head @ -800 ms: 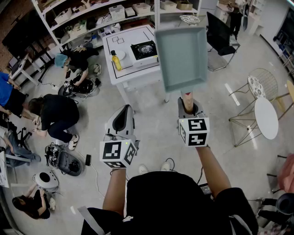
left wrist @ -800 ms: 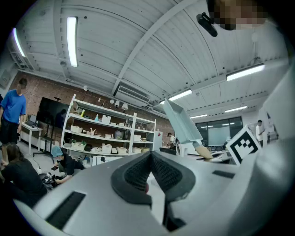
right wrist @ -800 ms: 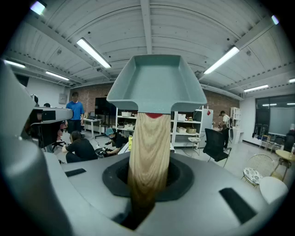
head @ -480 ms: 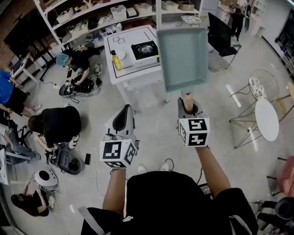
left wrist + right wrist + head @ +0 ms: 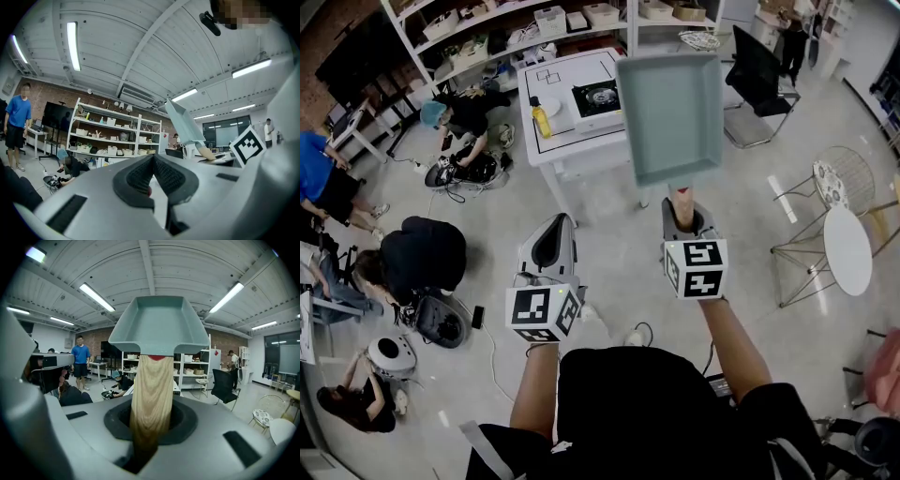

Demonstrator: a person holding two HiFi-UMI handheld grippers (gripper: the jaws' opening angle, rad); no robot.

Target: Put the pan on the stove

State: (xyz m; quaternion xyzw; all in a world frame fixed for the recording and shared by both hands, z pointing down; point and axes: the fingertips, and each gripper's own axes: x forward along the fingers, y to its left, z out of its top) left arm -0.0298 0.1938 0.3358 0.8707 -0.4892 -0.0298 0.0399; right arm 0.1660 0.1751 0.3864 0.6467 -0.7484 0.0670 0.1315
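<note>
The pan is a pale teal rectangular one with a wooden handle. My right gripper is shut on that handle and holds the pan out in the air, above the floor. In the right gripper view the pan fills the middle, its handle running down between the jaws. The stove sits on a white table ahead, just left of the pan. My left gripper hangs beside the right one, shut and empty, its pads meeting.
A yellow bottle stands on the table left of the stove. Several people crouch among gear on the floor at left. Shelves line the back. A black chair, a wire chair and a round white table stand at right.
Both grippers and the pan keep their places in the head view. The room has slid a little: the white table sits slightly further right and up, and the people on the floor have shifted.
</note>
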